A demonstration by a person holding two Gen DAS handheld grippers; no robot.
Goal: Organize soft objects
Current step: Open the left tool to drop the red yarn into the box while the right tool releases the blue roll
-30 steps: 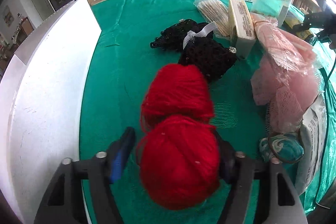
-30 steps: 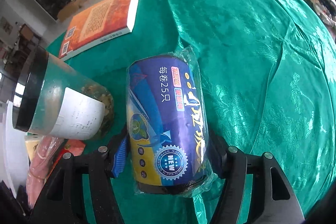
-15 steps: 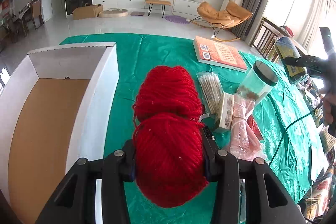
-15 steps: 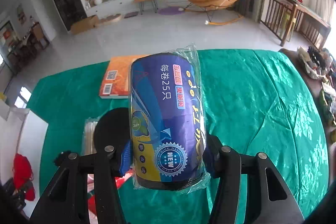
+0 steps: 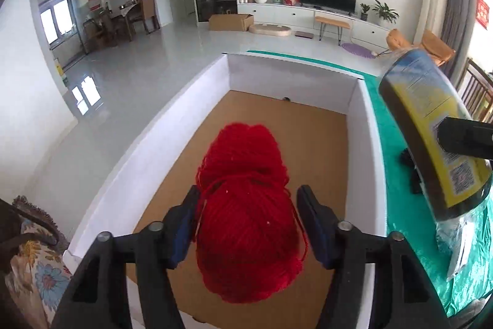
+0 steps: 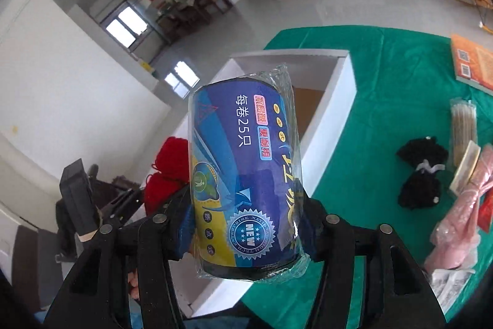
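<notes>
A red yarn ball hangs between the fingers of my left gripper, above the brown floor of the white box. The left jaws are opening: the right pad stands clear of the yarn and the left pad just brushes it. My right gripper is shut on a blue roll of bags in clear wrap, held upright beside the box's near wall; its jaws are opening slightly, pads still against the roll. The roll appears at the right of the left wrist view. The yarn shows left of the roll.
On the green tablecloth to the right lie a black lace bundle, a pink mesh bundle, a pack of sticks and an orange book. A floral cushion sits left of the box.
Both grippers have lifted their loads off the table and swung left to the box. The left jaws have spread away from the yarn, which they squeezed before.
</notes>
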